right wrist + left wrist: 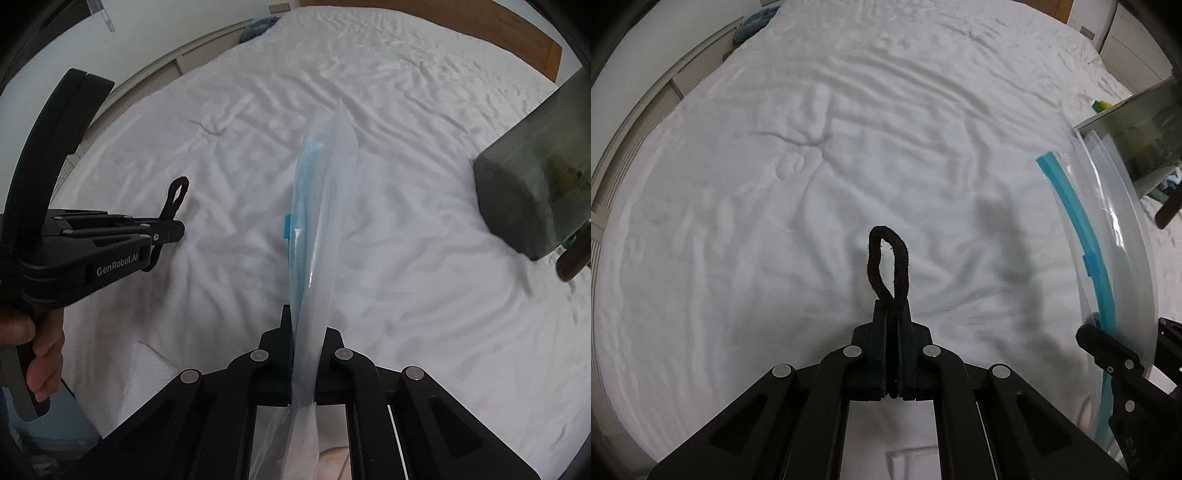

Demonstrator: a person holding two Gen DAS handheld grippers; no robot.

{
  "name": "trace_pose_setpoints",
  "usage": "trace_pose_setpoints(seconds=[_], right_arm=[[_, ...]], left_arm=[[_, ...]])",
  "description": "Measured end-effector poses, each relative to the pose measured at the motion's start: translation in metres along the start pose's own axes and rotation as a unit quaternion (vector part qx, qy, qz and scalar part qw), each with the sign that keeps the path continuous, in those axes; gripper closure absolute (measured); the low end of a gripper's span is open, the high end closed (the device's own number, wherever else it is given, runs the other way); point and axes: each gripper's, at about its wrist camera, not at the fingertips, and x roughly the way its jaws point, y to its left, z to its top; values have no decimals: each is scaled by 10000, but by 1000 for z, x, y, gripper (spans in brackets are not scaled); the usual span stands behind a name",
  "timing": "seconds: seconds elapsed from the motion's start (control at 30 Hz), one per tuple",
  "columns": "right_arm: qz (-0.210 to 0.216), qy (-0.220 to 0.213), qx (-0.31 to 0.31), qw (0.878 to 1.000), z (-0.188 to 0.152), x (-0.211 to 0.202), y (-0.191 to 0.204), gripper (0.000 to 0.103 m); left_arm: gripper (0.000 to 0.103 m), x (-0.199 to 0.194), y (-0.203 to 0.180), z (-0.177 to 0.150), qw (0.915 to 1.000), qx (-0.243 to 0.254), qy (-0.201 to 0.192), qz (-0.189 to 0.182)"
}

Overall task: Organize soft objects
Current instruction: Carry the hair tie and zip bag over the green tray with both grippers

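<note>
We're over the white bed (775,184), which fills both views, wrinkled sheet, nothing soft loose on it that we can see. A dark grey box (524,192) sits at the right edge of the right wrist view, contents unclear.

Clear zip bag (325,206) with blue zipper strip: runs up the centre of the right wrist view, edge-on, lifted off the sheet. Right gripper (303,332) has its jaws closed tight on the bag's lower edge. In the left wrist view the bag arcs down the right side of the frame.

Black hair tie (888,264): loop sticks up past the tips of the left gripper (892,314), centre frame. Jaws fully closed, pinching the loop's bottom end. From the right wrist view, it's at mid left, well apart from the bag, a hand (40,354) on the handle at lower left.

Risks as we see them:
- Bag mouth looks flat and closed, and both grippers are occupied. Nothing spare to open it, so the tie may just hit film.
- Bag is held at one edge only; it's limp and can swing or fold when we bring the tie over.
- Thin pinch on the tie; elastic could slip out.
- Bag film is slick; it could slide out of the jaws.
</note>
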Motion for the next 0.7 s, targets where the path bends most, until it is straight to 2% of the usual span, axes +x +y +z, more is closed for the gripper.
trace_pose_setpoints(seconds=[0.23, 0.4, 0.57, 0.7], right_arm=[[107, -122, -81, 9998, 2, -41, -4, 98], [109, -269, -98, 9995, -5, -85, -26, 98], [-24, -315, 13, 9995, -20, -125, -64, 98], [-191, -277, 204, 9992, -40, -154, -105, 98]], left_arm=[[100, -32, -22, 4, 9998, -3, -189, 66], [100, -62, -48, -4, 9993, 106, -350, 104], [100, -80, -97, -19, 9987, 342, -384, -55], [100, -96, -145, -28, 9970, 566, -377, -375]])
